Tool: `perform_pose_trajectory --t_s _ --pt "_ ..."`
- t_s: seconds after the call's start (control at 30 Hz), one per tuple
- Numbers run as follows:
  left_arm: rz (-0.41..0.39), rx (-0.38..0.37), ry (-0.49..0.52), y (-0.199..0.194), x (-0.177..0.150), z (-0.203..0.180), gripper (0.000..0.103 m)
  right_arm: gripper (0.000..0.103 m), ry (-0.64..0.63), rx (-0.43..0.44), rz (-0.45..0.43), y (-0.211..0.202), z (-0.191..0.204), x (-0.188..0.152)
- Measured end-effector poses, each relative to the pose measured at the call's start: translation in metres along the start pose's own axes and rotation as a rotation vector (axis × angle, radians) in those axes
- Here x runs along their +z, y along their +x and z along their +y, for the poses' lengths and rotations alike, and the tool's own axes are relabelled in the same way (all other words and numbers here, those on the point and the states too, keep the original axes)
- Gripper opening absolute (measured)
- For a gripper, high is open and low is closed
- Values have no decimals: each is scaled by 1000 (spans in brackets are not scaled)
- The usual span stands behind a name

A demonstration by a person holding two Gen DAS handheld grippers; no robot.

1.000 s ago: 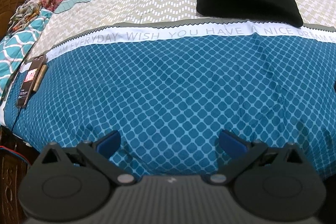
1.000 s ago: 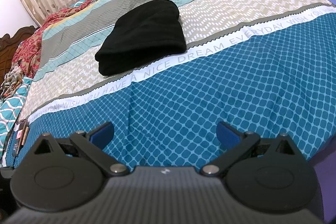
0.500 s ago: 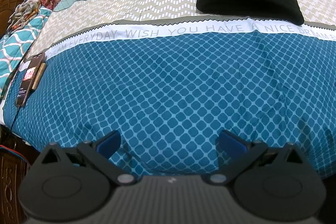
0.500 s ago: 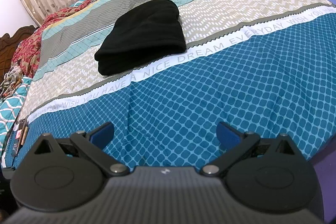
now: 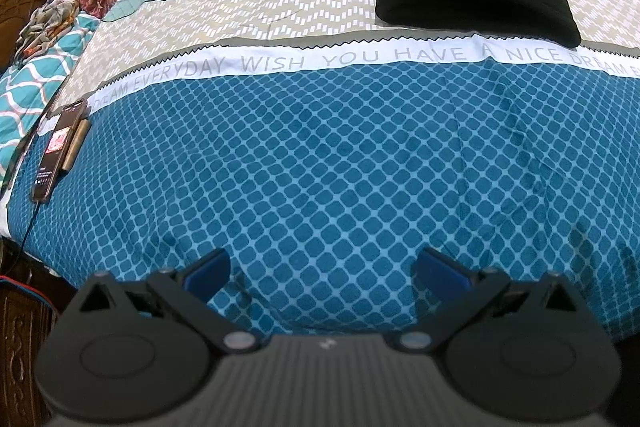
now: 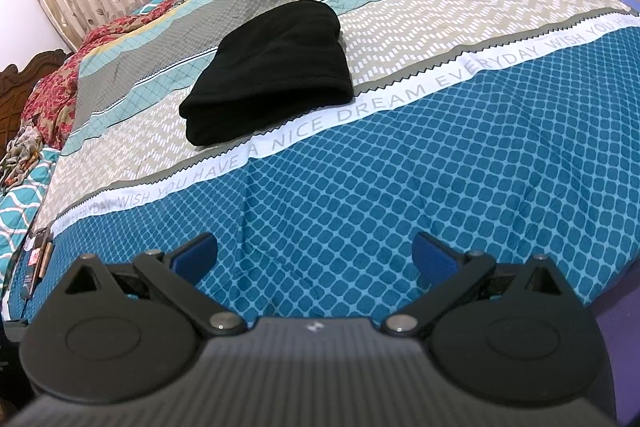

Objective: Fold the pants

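where bedspread spreads, folded pants

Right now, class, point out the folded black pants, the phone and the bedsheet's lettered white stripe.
folded black pants [image 6: 272, 75], right wrist view, middle of the top layer.
phone [image 5: 58, 151], left wrist view, centre of its screen.
lettered white stripe [image 5: 360, 57], left wrist view, beside the word YOU.

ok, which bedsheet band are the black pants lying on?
The folded black pants lie on the beige zigzag band, just beyond the white lettered stripe. Their far edge reaches the light teal grid band; the blue diamond band nearest both grippers holds none of them.
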State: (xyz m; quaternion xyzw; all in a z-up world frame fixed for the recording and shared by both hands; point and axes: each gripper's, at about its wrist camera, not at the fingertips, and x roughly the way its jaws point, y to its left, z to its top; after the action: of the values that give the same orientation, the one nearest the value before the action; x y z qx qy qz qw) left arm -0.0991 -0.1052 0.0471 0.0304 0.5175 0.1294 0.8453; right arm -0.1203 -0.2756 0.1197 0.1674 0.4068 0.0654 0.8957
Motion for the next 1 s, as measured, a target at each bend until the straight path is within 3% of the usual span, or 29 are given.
perform_pose_trajectory --t_s 1.0 --pt "-4 26 8 2 0 0 103 103 9 -11 -16 0 -2 3"
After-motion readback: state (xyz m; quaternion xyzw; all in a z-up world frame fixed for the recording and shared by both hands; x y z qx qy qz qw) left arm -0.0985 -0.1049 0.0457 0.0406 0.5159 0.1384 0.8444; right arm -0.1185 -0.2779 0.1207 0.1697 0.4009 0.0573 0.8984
